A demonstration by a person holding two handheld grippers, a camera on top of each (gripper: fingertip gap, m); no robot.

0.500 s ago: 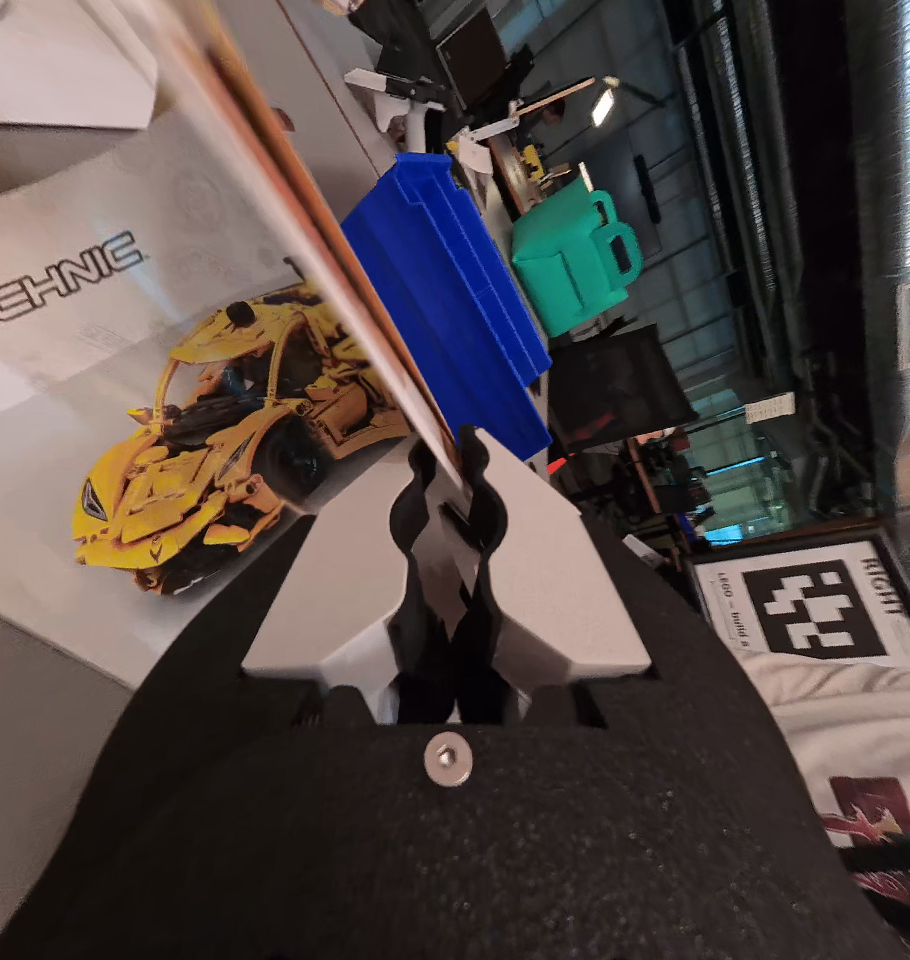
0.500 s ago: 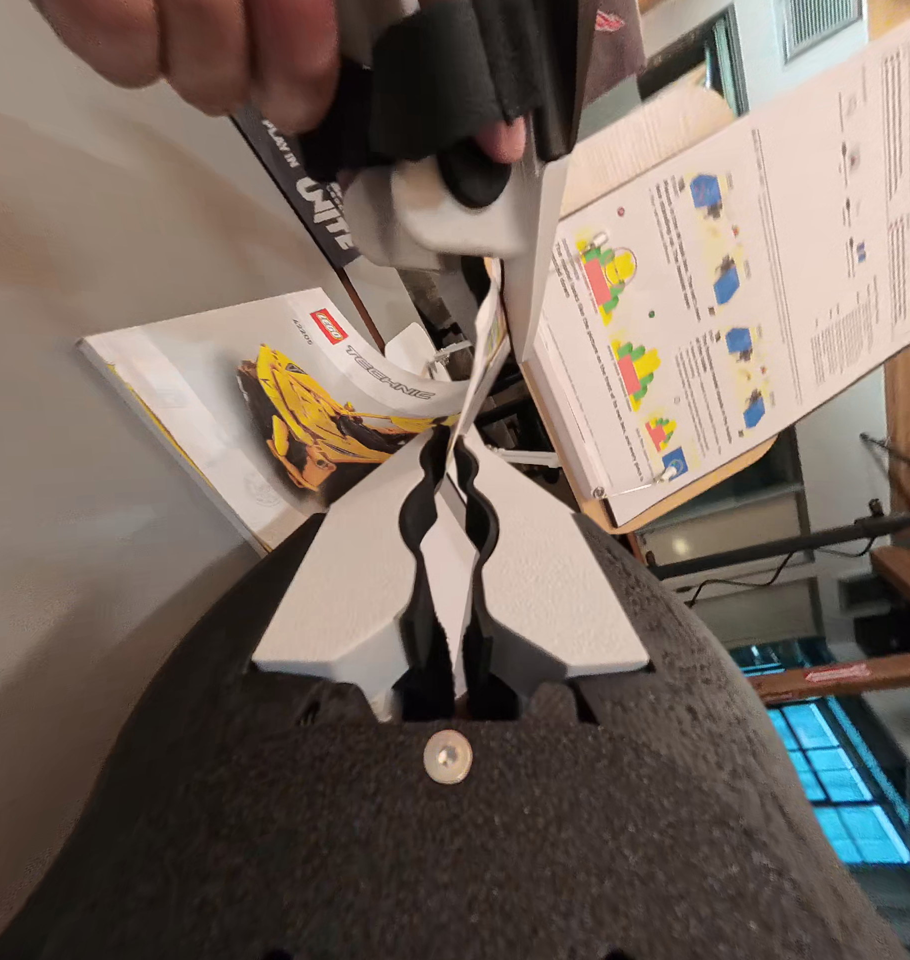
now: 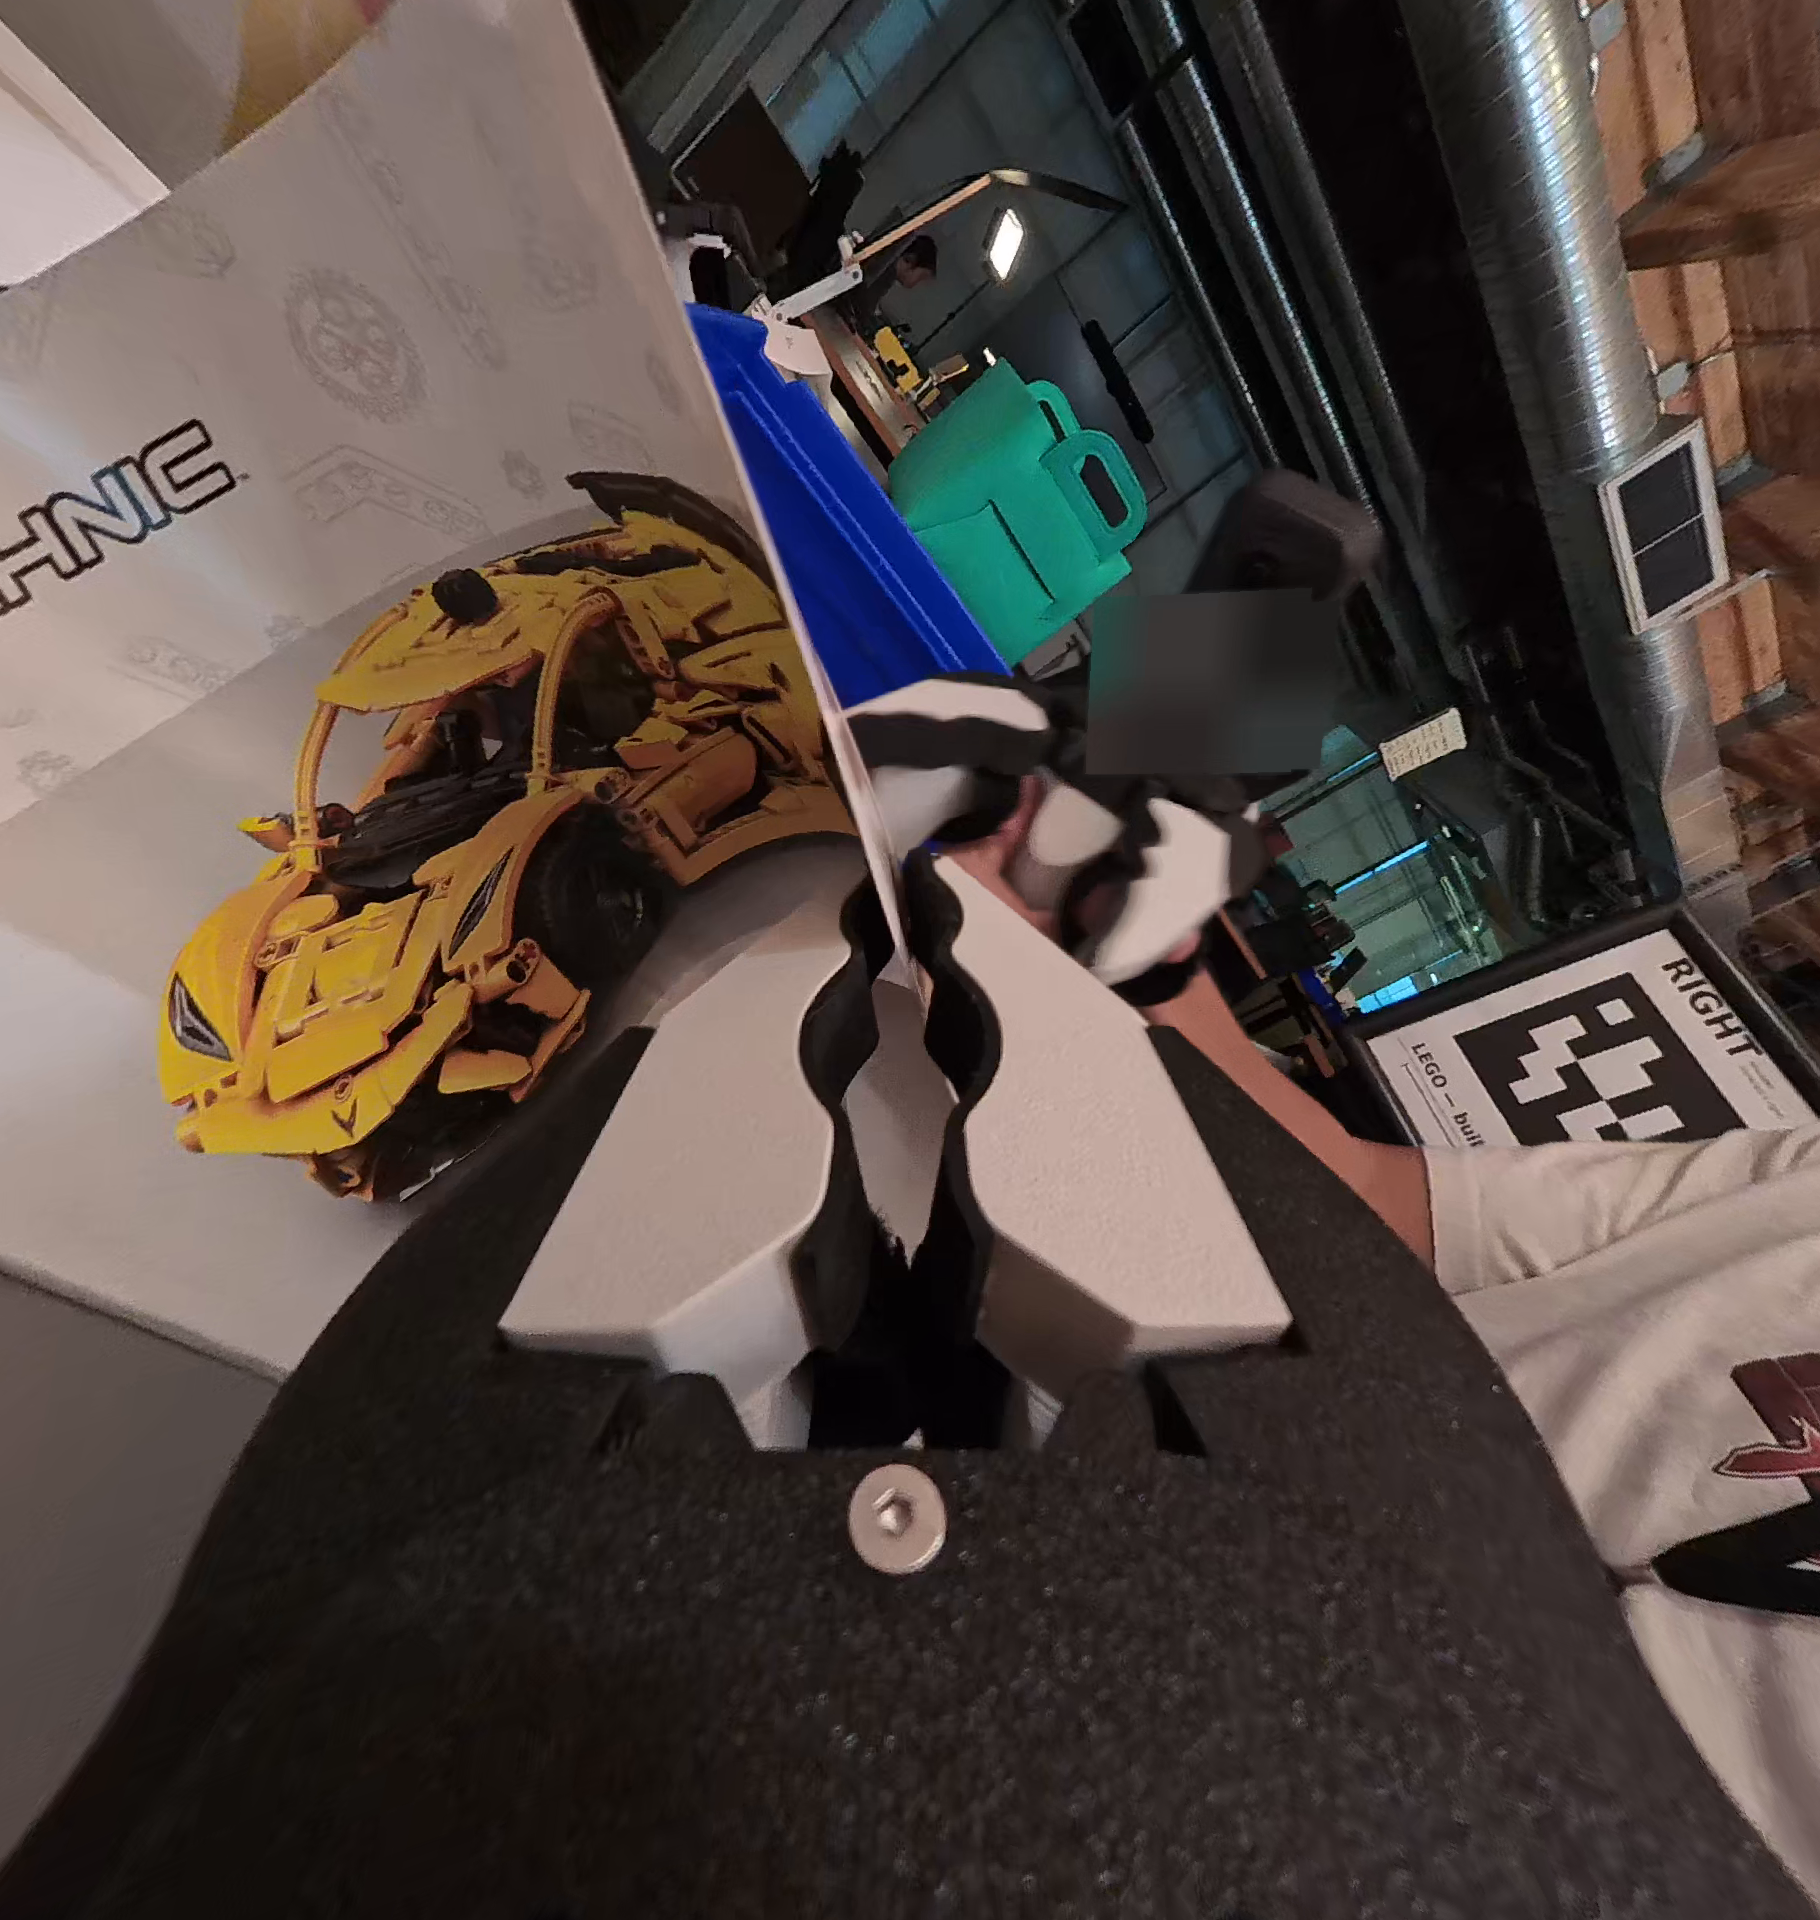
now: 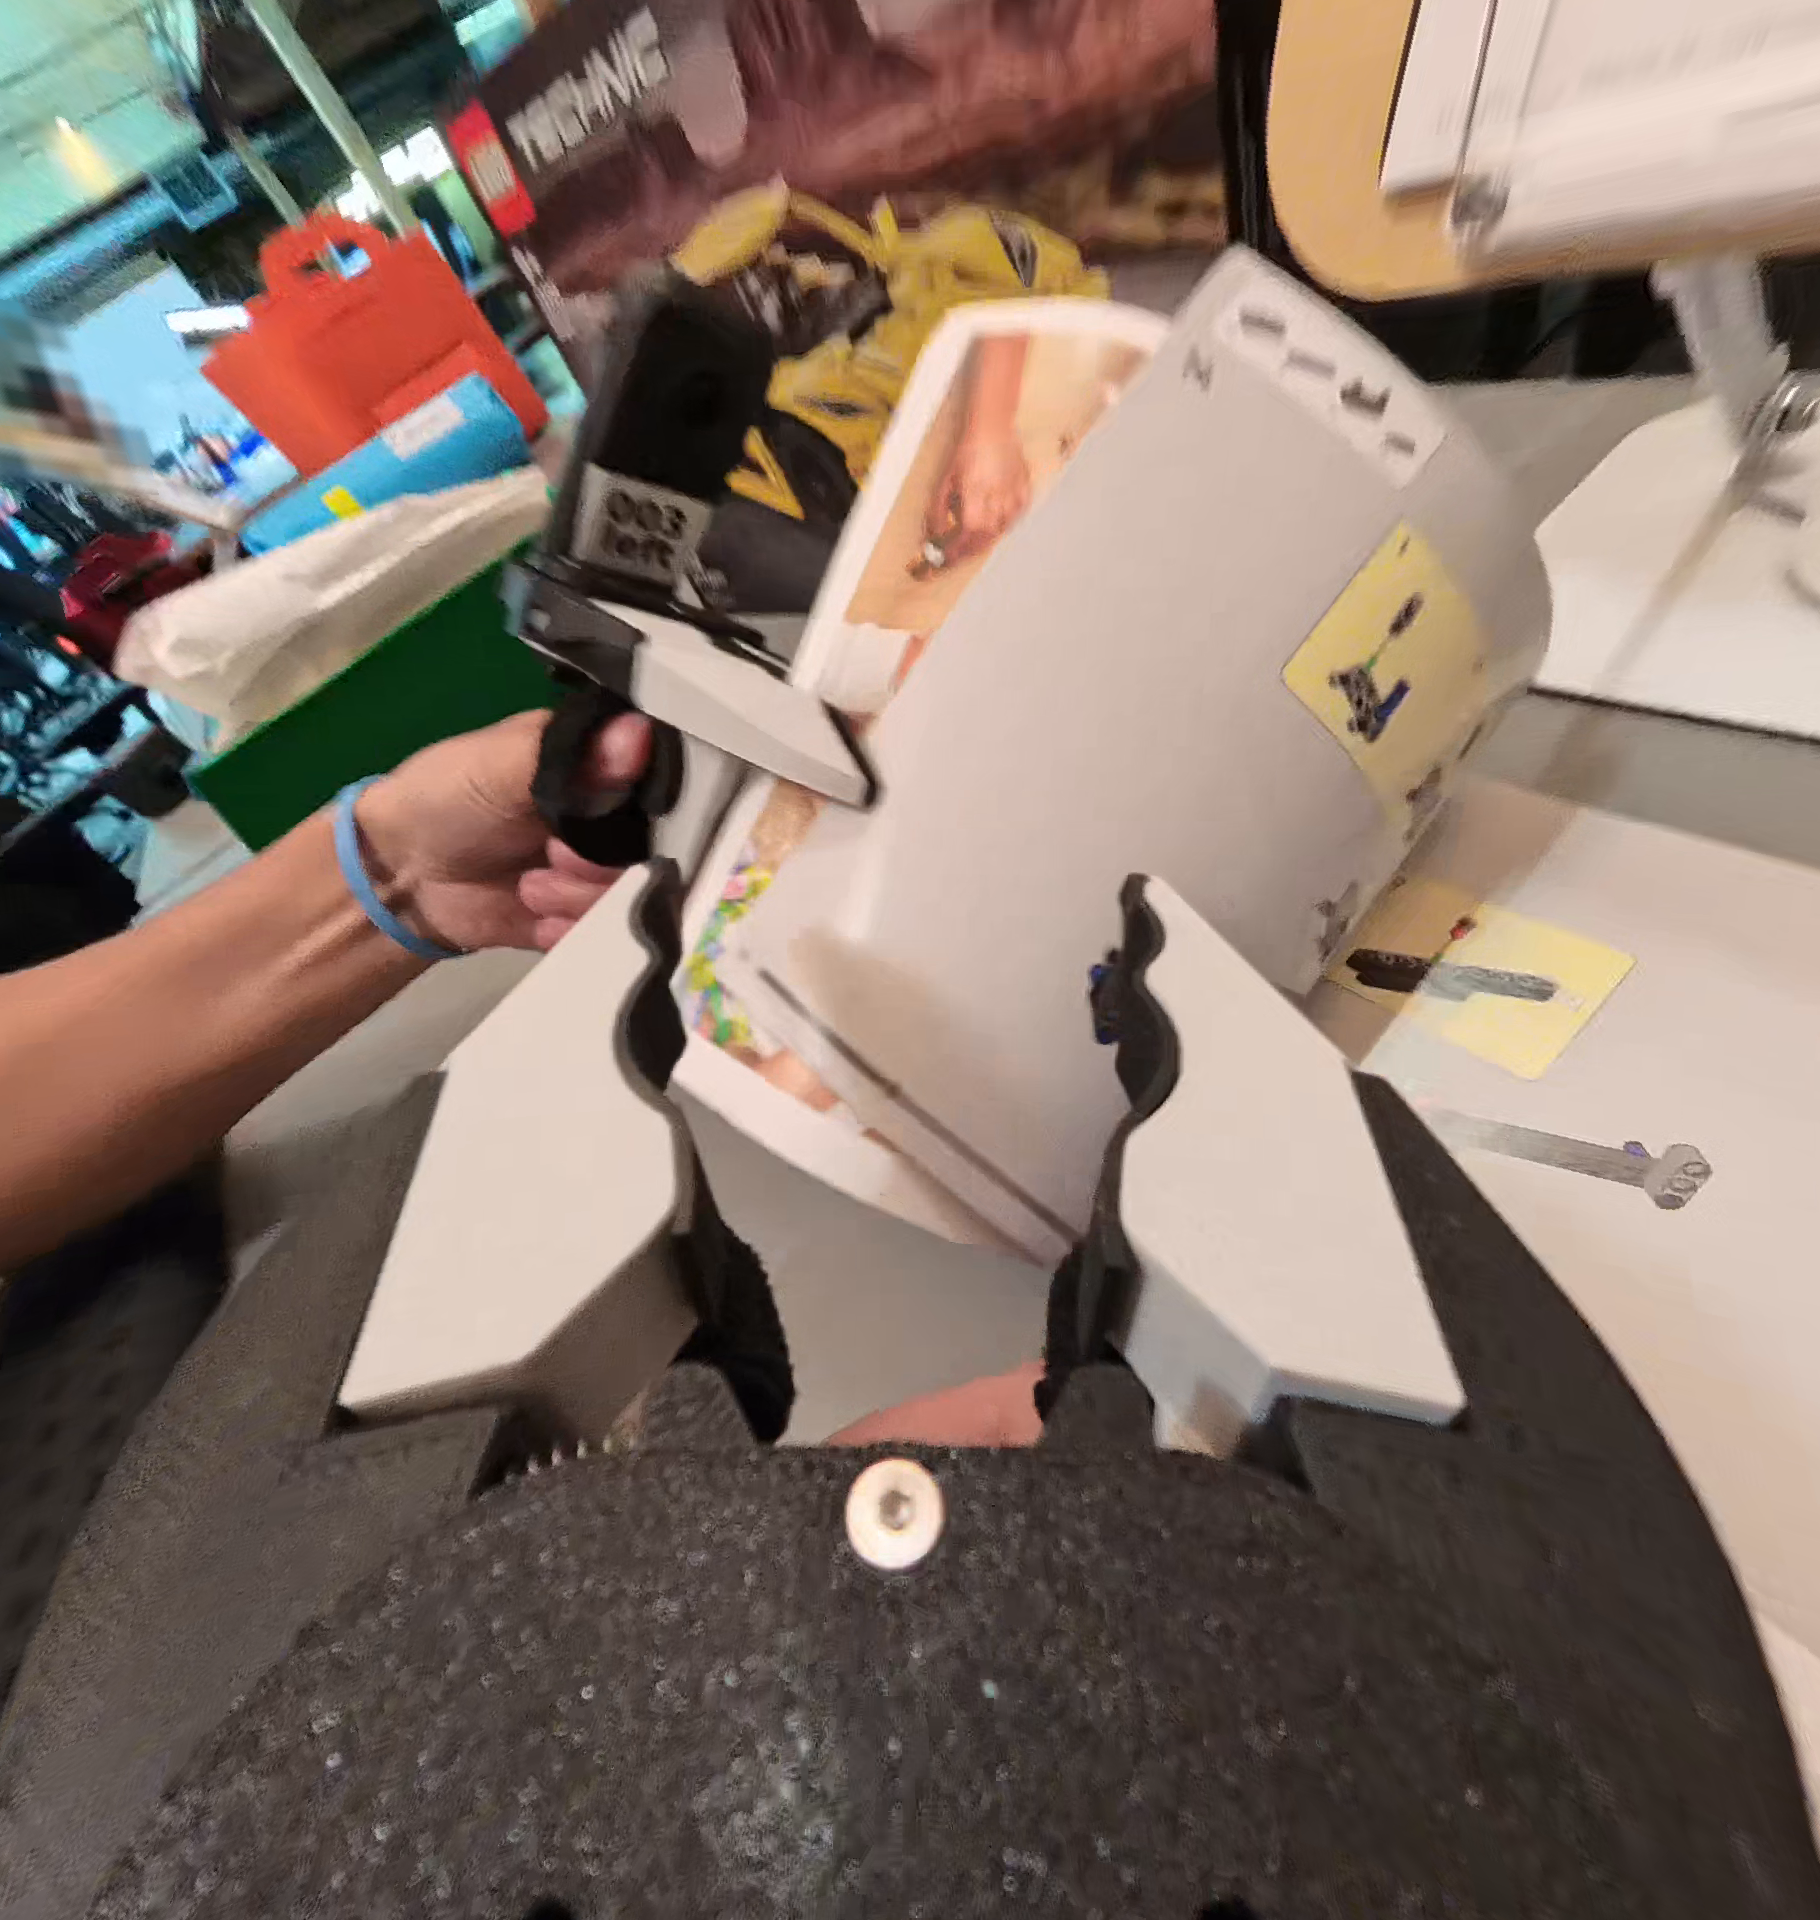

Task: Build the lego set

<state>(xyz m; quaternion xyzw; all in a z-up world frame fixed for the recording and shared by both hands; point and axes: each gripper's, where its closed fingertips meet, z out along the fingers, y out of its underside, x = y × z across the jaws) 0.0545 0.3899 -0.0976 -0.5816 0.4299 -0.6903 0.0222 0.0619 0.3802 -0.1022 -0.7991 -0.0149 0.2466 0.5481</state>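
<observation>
Right gripper (image 4: 895, 914) nearest: jaws spread wide, nothing in them, the booklet's (image 4: 1093, 727) lower edge sitting in the gap but not pinched. Left gripper (image 3: 901, 935) is clamped on the edge of the cover (image 3: 366, 520) (yellow car picture), holding it lifted off the stack. In the right wrist view the left gripper (image 4: 844, 774) bites the page edge while the pages curl over toward an open spread lying on the table (image 4: 1664, 1403).

Step in hand looks like opening the booklet to the build pages. To do it well: keep the left pinch shallow, swing the cover in an arc, don't pull (paper tears at the spine). Use the right one to press the open spread flat.

Farther off: blue bin (image 3: 833, 540), green bag (image 3: 1010, 520).
</observation>
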